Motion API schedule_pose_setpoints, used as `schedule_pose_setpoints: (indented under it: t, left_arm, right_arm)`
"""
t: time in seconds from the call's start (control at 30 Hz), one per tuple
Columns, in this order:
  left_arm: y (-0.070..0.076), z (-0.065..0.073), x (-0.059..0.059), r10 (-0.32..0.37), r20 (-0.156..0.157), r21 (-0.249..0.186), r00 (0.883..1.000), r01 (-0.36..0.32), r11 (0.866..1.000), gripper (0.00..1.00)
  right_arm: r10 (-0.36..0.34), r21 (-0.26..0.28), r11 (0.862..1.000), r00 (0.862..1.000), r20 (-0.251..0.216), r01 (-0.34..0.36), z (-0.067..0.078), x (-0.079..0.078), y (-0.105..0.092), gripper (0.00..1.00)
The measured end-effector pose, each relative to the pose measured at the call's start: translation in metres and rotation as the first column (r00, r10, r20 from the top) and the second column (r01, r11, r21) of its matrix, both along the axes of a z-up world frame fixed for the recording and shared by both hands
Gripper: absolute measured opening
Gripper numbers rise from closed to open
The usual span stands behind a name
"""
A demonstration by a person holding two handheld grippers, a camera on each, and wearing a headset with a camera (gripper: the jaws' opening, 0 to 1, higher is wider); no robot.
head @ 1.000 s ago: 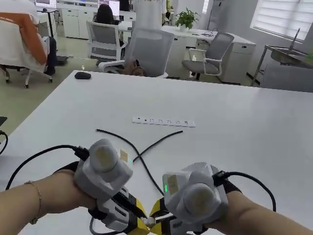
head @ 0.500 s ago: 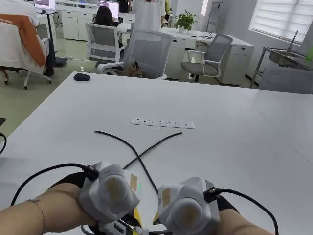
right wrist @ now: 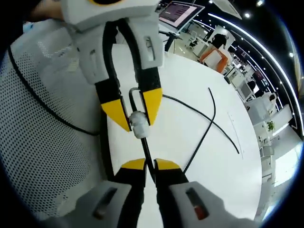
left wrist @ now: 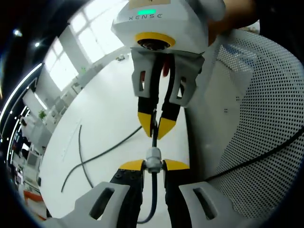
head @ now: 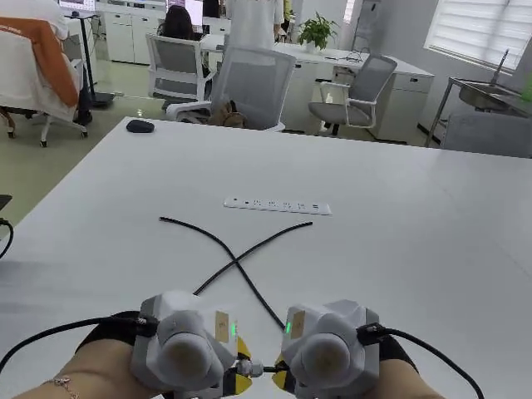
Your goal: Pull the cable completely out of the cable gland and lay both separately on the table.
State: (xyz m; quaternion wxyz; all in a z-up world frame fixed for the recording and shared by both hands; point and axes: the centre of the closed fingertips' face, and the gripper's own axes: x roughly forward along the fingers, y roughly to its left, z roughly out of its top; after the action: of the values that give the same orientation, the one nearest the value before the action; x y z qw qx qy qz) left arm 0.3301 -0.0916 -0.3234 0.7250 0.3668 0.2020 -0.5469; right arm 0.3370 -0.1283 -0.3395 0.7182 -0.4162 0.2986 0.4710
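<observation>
cable gland (left wrist: pixel 152 157) clamped in left gripper (left wrist: pixel 153 165) jaws, right gripper (right wrist: pixel 149 164) jaws facing it, pinching the cable (right wrist: pixel 145 149).

My head view is bright and sharp: daylight enters through the blinds (head: pixel 478 33) at upper right and sheens softly on the white bench (head: pixel 399 249). My two gripper views bow strongly toward their edges, where windows (left wrist: pixel 90 45) and ceiling strips (right wrist: pixel 251 35) blow out white.

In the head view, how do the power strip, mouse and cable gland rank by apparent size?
1. power strip
2. mouse and cable gland: about alike; the gland is nearest the camera and partly hidden.
</observation>
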Motion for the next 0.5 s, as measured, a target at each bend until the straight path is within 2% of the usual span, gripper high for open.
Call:
schedule_pose_setpoints:
  t: [0.07, 0.13, 0.3, 0.37, 0.43, 0.5]
  left_arm:
    - [0.009, -0.007, 0.002, 0.011, 0.006, 0.038, 1.000, -0.012, 0.999, 0.17]
    - [0.016, -0.013, 0.005, 0.028, -0.003, 0.060, 1.000, -0.028, 0.998, 0.17]
    - [0.021, -0.013, 0.007, 0.044, 0.004, 0.078, 0.999, -0.044, 0.996, 0.17]
    - [0.023, -0.016, 0.007, 0.041, 0.011, 0.100, 0.999, -0.042, 0.994, 0.17]
    - [0.025, -0.019, 0.008, 0.037, 0.014, 0.117, 0.999, -0.038, 0.992, 0.17]
    - [0.027, -0.022, 0.010, 0.039, 0.012, 0.129, 0.999, -0.040, 0.991, 0.17]
  right_arm:
    - [-0.036, -0.027, 0.999, 0.999, -0.013, 0.036, -0.004, 0.002, -0.008, 0.05]
    - [-0.095, -0.059, 0.994, 0.993, -0.063, 0.091, -0.013, 0.000, -0.018, 0.05]
    - [-0.120, -0.066, 0.991, 0.991, -0.054, 0.116, -0.013, 0.005, -0.024, 0.05]
    - [-0.143, -0.094, 0.986, 0.988, -0.060, 0.137, -0.017, 0.005, -0.031, 0.05]
    - [-0.185, -0.135, 0.976, 0.980, -0.070, 0.174, -0.020, 0.005, -0.042, 0.05]
    - [-0.231, -0.153, 0.964, 0.970, -0.068, 0.219, -0.021, 0.007, -0.051, 0.06]
